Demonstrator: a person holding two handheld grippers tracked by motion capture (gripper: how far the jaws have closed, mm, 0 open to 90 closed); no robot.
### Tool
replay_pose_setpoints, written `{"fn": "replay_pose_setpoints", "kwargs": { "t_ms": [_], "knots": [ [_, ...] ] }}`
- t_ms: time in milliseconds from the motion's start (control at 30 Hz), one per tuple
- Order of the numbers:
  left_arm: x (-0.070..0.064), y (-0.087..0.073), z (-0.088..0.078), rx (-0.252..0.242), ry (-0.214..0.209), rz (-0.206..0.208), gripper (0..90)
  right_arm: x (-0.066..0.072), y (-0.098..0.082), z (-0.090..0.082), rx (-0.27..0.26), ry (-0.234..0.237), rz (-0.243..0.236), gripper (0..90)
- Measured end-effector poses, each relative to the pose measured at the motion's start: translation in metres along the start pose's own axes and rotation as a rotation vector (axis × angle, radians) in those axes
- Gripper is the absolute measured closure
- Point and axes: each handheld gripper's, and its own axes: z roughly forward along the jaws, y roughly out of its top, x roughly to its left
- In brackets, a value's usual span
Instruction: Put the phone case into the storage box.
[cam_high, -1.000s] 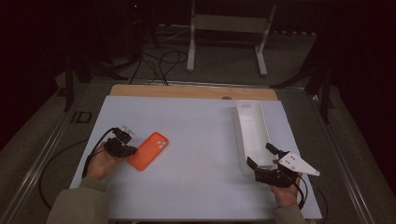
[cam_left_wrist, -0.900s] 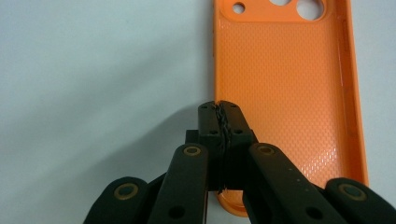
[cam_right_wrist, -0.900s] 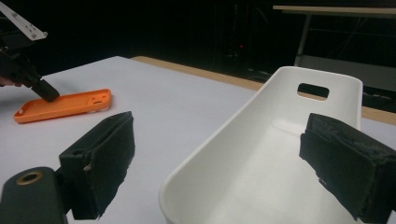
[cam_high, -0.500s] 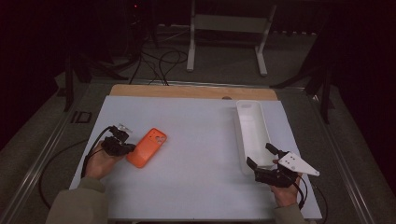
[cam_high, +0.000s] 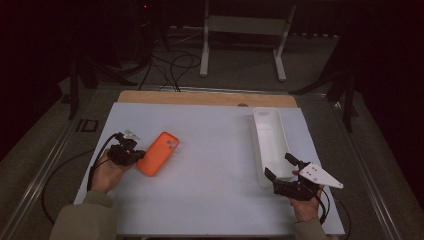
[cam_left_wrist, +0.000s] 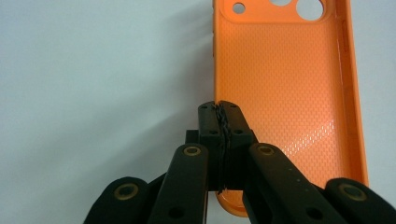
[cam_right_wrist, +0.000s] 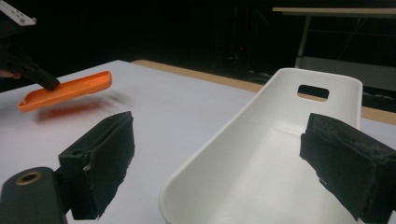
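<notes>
The high view looks forward and down from above the person's side, taking in the whole tabletop (cam_high: 210, 150). The left gripper view looks steeply down, very near the orange phone case (cam_left_wrist: 285, 93). The right gripper view looks low across the tabletop, close to the white tray (cam_right_wrist: 280, 154), sharing that case farther off.

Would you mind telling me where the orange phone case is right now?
In the high view the orange case is at the table's left side, its near edge pinched in the left claw, well left of the white tray; the right gripper view shows it lifted clear.
</notes>
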Motion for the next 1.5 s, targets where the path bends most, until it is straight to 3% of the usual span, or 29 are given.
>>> {"fn": "replay_pose_setpoints", "kwargs": {
  "t_ms": [200,900,1500],
  "knots": [
    [-0.006,0.006,-0.004,-0.022,0.001,0.013,90.0,0.000,0.001,-0.001,-0.011,0.020,0.005,8.7],
    [-0.021,0.023,-0.019,-0.110,0.016,0.036,90.0,0.001,0.003,-0.001,-0.008,0.012,0.009,8.6],
    [-0.034,0.036,-0.026,-0.151,0.019,0.071,90.0,0.002,0.006,0.000,0.002,0.011,0.018,8.7]
  ]
}}
